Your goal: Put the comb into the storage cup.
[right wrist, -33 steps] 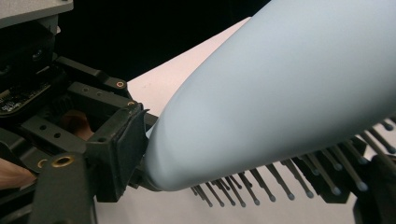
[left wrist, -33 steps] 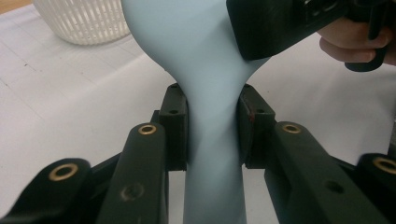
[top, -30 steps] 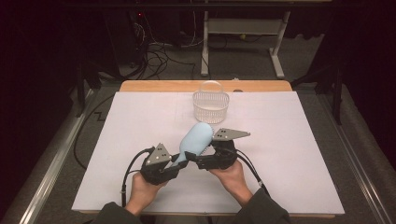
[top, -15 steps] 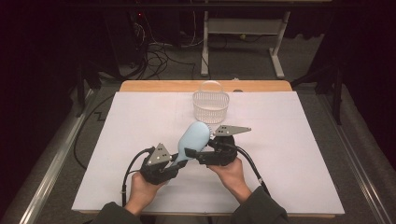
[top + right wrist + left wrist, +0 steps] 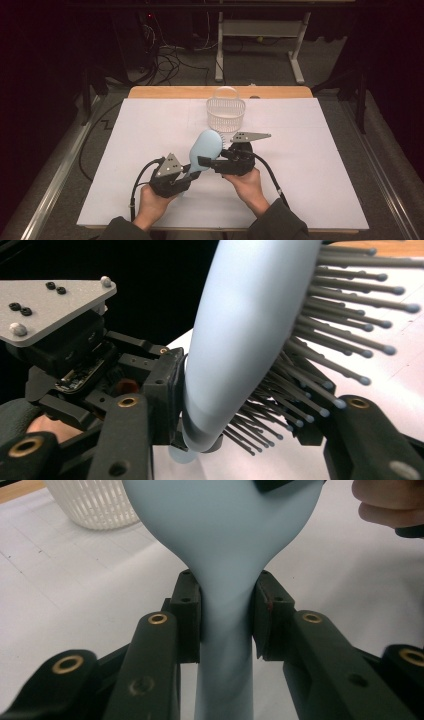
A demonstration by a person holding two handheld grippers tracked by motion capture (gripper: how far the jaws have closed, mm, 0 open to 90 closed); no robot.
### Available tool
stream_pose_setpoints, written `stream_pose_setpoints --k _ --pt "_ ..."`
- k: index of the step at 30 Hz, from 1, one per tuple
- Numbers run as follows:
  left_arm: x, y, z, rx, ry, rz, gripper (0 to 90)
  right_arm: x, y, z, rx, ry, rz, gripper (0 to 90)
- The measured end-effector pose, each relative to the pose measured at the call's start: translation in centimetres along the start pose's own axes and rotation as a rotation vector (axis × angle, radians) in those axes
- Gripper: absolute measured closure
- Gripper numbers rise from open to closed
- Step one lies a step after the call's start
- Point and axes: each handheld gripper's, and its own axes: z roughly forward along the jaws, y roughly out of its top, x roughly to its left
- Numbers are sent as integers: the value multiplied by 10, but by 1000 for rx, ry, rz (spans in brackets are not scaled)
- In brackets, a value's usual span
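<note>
Left claw [image 5: 227, 615] clenches the hairbrush [image 5: 206, 147] handle, held low; right claw [image 5: 250, 415], just closing, pinches its head.

The left tongs [image 5: 226, 615] clamp the narrow neck of a pale blue plastic hairbrush [image 5: 225, 540], one black pad pressed against each side. Behind the brush head, up and to its left, a white slotted plastic basket [image 5: 95, 505] stands on the white desk [image 5: 65, 590]. To the brush's upper right, fingers of a hand [image 5: 385, 505] show.
</note>
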Motion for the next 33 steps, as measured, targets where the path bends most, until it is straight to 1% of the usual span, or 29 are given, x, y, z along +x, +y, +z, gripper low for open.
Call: stream_pose_setpoints --k 4,7,9,13,18,24,25,28,29,33 --pt "0 0 0 1 -10 -2 671 1 1 -1 9 6 1 525" --pt "0 0 -1 -18 -21 0 672 0 1 -2 7 33 37 545" --pt "-1 0 -2 -28 -24 2 672 1 2 -3 2 46 43 555" --pt "-1 0 -2 -27 -30 5 671 4 4 -4 12 42 23 562" --pt "-1 -1 -2 -39 -25 13 667 3 5 -4 14 49 35 565" --pt "-2 -2 -2 -51 -22 29 661 3 7 -5 22 44 26 566" --pt "-2 -2 -2 -52 -21 32 647 3 7 -6 22 42 24 566" --pt "-2 -2 -2 -58 -21 26 636 3 8 -8 25 33 22 567" --pt "-2 -3 -2 -59 -20 23 601 2 8 -9 26 31 22 567" --pt "-2 -3 -1 -58 -21 23 600 0 10 -13 29 18 18 568"
